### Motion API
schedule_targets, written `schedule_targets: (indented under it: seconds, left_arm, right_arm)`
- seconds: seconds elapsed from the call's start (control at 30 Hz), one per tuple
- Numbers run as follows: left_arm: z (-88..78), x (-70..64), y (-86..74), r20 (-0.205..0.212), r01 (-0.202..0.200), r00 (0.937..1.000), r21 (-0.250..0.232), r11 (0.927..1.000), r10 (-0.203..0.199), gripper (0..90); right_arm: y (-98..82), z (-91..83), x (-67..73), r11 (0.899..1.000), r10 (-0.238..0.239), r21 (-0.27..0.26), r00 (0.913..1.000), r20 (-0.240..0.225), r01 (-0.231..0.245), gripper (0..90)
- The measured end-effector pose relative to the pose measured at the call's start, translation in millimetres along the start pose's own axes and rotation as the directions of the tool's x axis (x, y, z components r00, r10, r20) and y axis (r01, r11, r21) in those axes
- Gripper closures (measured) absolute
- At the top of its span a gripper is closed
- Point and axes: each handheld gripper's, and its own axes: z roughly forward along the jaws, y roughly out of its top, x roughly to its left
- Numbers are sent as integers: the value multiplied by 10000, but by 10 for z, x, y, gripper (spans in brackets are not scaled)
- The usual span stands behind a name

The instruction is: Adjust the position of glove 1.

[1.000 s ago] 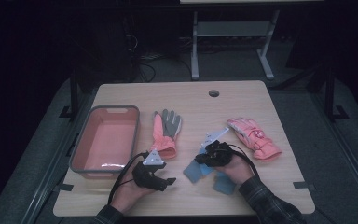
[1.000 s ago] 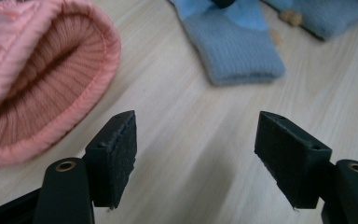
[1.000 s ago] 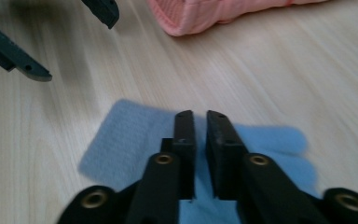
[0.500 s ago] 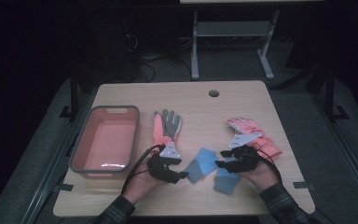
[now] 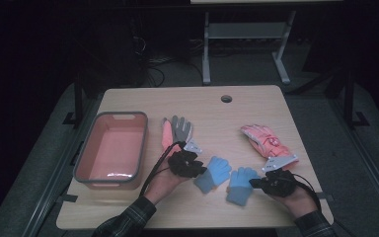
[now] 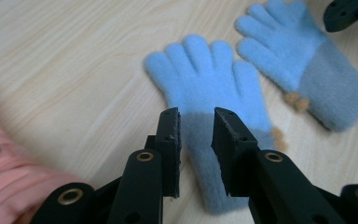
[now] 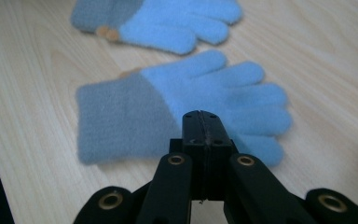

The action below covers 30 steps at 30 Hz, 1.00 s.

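Note:
Two light-blue gloves with grey cuffs lie flat side by side at the table's front, the left glove (image 5: 213,173) (image 6: 205,88) and the right glove (image 5: 240,184) (image 7: 186,102). My left gripper (image 5: 202,170) (image 6: 196,127) hovers over the left glove's cuff. Its jaws have just been closing and stand a narrow gap apart, with the cuff below them and nothing pinched. My right gripper (image 5: 254,183) (image 7: 200,122) is shut and empty, its tips just short of the right glove's fingers. It also appears as the right gripper (image 6: 347,11) in the left gripper view.
A pink bin (image 5: 86,163) stands at the left of the table. A pink-and-grey glove (image 5: 176,129) lies behind my left hand, and a pink glove (image 5: 264,139) lies behind my right hand. A round hole (image 5: 226,98) marks the table's far edge.
My right hand has drawn back to the right and toward the front edge, uncovering the blue gloves. My left hand has moved right, up to the left glove's cuff.

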Motion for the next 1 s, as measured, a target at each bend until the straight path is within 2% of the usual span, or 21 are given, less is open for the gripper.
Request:
schedule_targets:
  seconds: [0.1,0.13,0.2,0.23,0.3,0.47,0.57,0.67,0.73,0.9,1.0]
  left_arm:
    - [44,8,0,-119,-50,9999,169,9998,52,670]
    - [63,6,-5,-113,120,9999,95,9999,-119,653]
    - [79,30,-8,-111,114,9999,264,9996,-112,642]
    - [98,34,-11,-49,304,9995,167,9994,-303,635]
    - [126,33,-10,12,435,9991,246,9987,-435,620]
    - [209,4,-19,-123,252,9996,622,9977,-244,615]
    - [233,4,-28,-110,261,9996,696,9972,-254,662]
    - [241,8,-30,121,79,9999,758,9971,-88,775]
    - [239,24,-28,235,127,9996,680,9976,-143,846]
    - [188,58,-29,154,407,9990,445,9982,-414,871]
    - [128,86,-21,-22,337,9994,402,9986,-337,873]
  right_arm:
    - [-24,0,7,10000,-8,67,10000,64,8,898]
    - [-32,3,10,9999,-29,110,10000,90,28,897]
    - [-49,17,23,9998,-70,189,9999,78,68,898]
    - [-56,19,33,9997,-52,260,10000,71,50,897]
    - [-70,26,38,9995,-83,296,9999,69,81,898]
    - [-82,40,46,9990,-88,429,9999,102,83,898]
    - [-83,46,51,9990,-99,447,9999,60,96,898]
    - [-77,59,58,9988,-135,468,9999,-5,135,898]
    - [-71,75,63,9986,-240,477,9997,-51,242,898]
    - [-30,121,108,9978,-407,507,9990,-196,417,898]
    - [0,152,139,9976,-519,441,9983,-276,531,898]
